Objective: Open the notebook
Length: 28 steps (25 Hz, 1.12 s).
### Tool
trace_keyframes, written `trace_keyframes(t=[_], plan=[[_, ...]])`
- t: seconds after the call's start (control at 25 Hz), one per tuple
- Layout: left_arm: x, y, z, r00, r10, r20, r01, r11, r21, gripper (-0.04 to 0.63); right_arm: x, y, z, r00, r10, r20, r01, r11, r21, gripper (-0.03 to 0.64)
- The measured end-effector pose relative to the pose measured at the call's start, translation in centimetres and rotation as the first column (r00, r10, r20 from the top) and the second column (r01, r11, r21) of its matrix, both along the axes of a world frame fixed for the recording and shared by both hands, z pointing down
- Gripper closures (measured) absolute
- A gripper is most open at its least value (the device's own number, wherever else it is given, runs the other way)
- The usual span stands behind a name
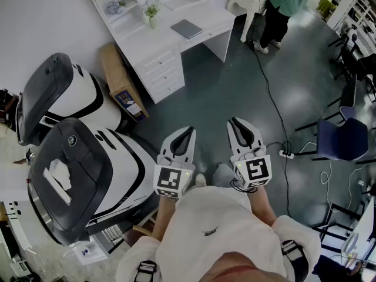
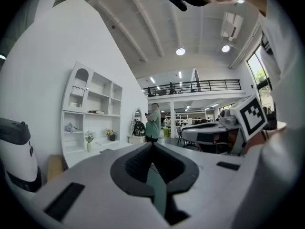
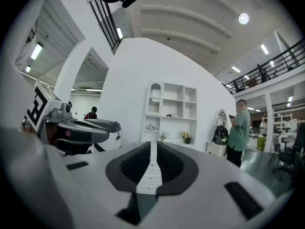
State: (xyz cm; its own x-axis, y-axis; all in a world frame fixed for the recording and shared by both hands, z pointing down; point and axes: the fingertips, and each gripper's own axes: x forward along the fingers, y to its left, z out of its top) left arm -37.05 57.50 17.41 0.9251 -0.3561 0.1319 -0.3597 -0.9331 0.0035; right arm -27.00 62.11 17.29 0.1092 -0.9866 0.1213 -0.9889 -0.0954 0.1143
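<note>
L hand-held gripper, R one: shut.

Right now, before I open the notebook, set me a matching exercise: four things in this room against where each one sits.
Things:
1 notebook
2 cardboard box
3 chair
4 power strip

Places:
A on the floor beside the drawers
B at the right edge of the head view
C flat and closed on the white desk
D out on the open floor, cable attached

Pairs: 1-C, 2-A, 3-B, 4-D
</note>
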Motion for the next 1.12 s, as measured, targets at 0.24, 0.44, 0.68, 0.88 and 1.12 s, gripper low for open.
trace_keyframes(t=[0.24, 0.44, 0.68, 0.88, 1.12], plan=[[1.4, -1.1, 0.4, 1.0, 0.012, -0.008, -0.012, 1.0, -0.015, 0.595, 1.2, -1.3, 0.7, 0.998, 0.018, 0.058, -0.018, 1.0, 0.0, 0.586], [3.2, -2.9, 0.9, 1.0, 0.021, -0.003, -0.021, 1.0, -0.023, 0.595, 2.8, -3.1, 1.1, 0.998, 0.027, 0.048, -0.027, 1.0, -0.012, 0.586], [5.9, -6.4, 1.6, 1.0, 0.012, 0.012, -0.011, 1.0, -0.025, 0.595, 6.0, -6.4, 1.8, 0.998, 0.033, 0.054, -0.032, 0.999, -0.013, 0.585], [9.3, -10.0, 2.2, 1.0, 0.001, 0.018, 0.0, 0.999, -0.034, 0.595, 9.4, -9.9, 2.1, 0.998, 0.023, 0.054, -0.023, 1.0, -0.016, 0.585], [13.5, -14.1, 2.3, 0.999, -0.004, 0.036, 0.005, 0.999, -0.044, 0.595, 13.3, -14.8, 2.1, 0.998, -0.002, 0.066, 0.004, 1.0, -0.018, 0.586]])
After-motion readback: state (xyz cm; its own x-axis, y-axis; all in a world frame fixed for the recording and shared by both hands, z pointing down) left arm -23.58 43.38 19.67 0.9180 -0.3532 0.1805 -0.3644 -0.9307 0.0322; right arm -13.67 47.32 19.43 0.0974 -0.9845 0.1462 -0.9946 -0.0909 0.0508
